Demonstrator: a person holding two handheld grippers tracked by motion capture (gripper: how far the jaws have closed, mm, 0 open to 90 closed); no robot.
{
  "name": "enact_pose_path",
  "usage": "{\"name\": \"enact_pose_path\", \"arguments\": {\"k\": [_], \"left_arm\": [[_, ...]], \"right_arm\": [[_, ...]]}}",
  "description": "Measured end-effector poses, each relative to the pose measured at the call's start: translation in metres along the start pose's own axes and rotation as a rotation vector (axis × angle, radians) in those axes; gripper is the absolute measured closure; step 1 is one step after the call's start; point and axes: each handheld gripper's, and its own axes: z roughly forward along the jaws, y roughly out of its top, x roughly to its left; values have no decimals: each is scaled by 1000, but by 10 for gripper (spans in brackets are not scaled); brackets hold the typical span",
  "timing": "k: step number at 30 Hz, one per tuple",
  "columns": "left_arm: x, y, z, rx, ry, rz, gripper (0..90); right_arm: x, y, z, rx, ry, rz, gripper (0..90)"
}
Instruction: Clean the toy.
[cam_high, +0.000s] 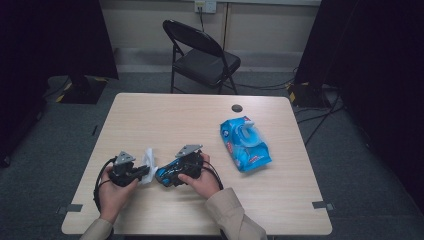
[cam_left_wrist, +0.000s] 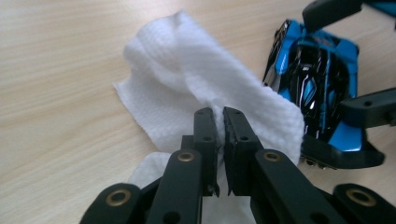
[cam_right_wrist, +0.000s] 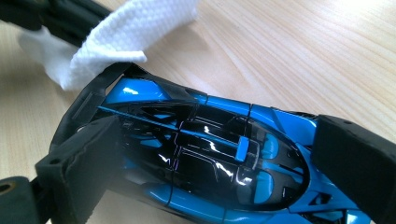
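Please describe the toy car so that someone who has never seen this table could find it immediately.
On the wooden table, look near the front edge. The right gripper clamps the toy car there. It is glossy blue and black, unlike the white wipe beside it.

Two black jaws of the left gripper (cam_left_wrist: 219, 116) are pinched together on a fold of a white textured wipe (cam_left_wrist: 187, 88) lying on a pale wooden table (cam_left_wrist: 56, 70). Just right of the wipe, touching its edge, sits a glossy blue and black toy car (cam_left_wrist: 317, 84), clasped between the right gripper's (cam_left_wrist: 348, 58) black jaws.
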Motion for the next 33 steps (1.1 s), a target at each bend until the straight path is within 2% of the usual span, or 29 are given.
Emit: {"name": "enact_pose_path", "arguments": {"k": [2,9,12,17,24,29,33], "left_arm": [[-3,-1,5,14,-10,20,838],[-6,-4,11,23,-12,45,825],[-6,-5,11,22,-17,43,825],[-10,-3,10,60,-24,40,836],[-16,-5,6,79,-40,40,845],[-18,-7,3,86,-56,19,848],[-21,-8,1,101,-62,19,848]], "right_arm": [[0,0,0,1,0,0,21],[0,0,0,3,0,0,21],[0,0,0,3,0,1,21],[0,1,0,5,-1,0,20],[-1,0,0,2,0,-2,20],[-1,0,0,-1,0,-2,20],[-1,0,0,1,0,-1,20]]}}
